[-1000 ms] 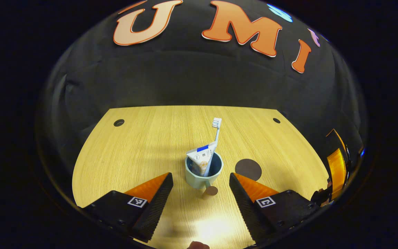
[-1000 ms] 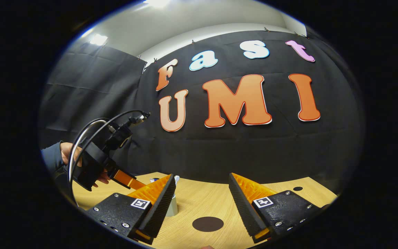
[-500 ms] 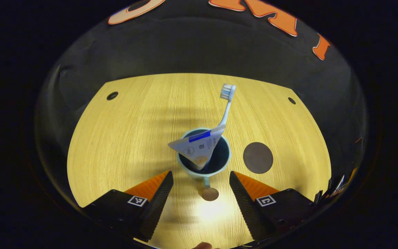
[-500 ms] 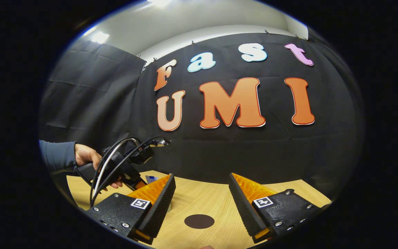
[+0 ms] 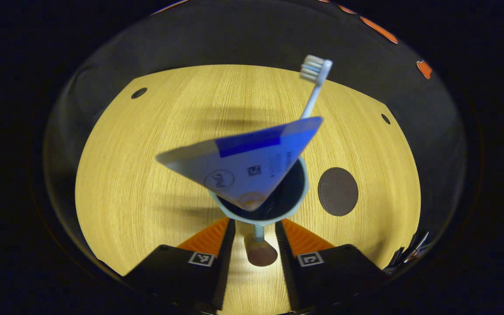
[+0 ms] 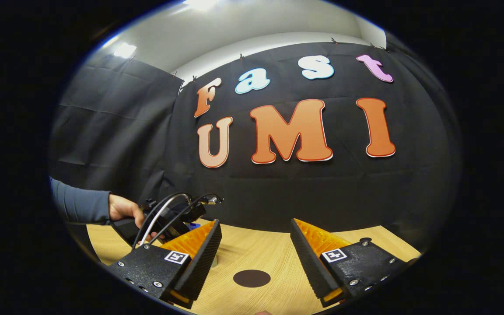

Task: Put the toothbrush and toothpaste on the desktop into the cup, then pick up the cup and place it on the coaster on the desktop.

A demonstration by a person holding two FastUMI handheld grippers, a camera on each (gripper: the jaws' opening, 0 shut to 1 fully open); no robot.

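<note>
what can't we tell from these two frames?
- Left gripper view: whether the left claw fingers touch the cup handle; a gap shows on both sides.
- Left gripper view: toothbrush lower handle, hidden by the toothpaste.
- Right gripper view: cup, hidden by the right claw finger.
- Right gripper view: the coaster texture, too small.
</note>
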